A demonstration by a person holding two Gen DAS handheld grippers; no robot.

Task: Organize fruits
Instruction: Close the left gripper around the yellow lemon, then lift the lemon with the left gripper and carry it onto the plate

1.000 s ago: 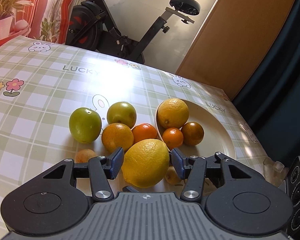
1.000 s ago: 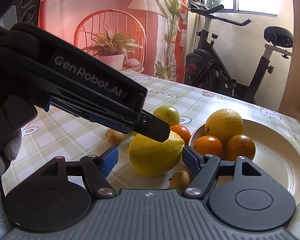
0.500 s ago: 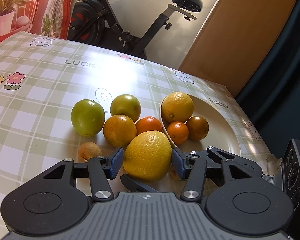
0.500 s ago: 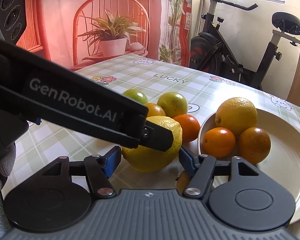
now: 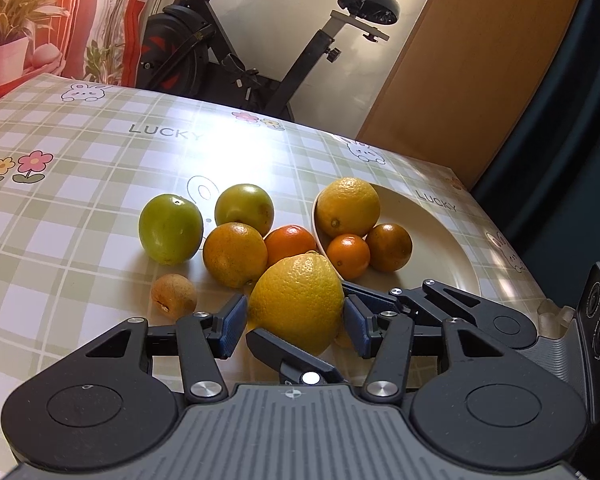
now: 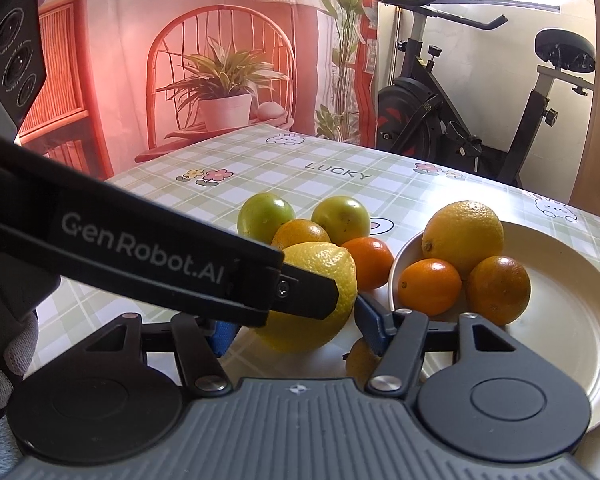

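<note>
A large yellow lemon [image 5: 298, 304] sits on the checked tablecloth, just left of a cream plate [image 5: 440, 240]. Both grippers bracket this lemon. My left gripper [image 5: 294, 320] has its blue pads on either side of the lemon with small gaps. My right gripper [image 6: 292, 322] also straddles the lemon [image 6: 320, 280]; its left pad is hidden behind the left gripper's finger. The plate [image 6: 560, 320] holds a second lemon [image 6: 462, 236] and two oranges. Two green fruits, an orange and a tangerine lie behind the lemon.
A small brown fruit [image 5: 174, 294] lies left of the left gripper. Another small fruit [image 6: 360, 356] lies under the right gripper's right finger. An exercise bike [image 5: 268, 60] stands past the table's far edge. The plate's right half is bare.
Both grippers have moved in closer around the large lemon. The right gripper's fingers now reach under the lemon in the left wrist view. The lemon has stayed put.
</note>
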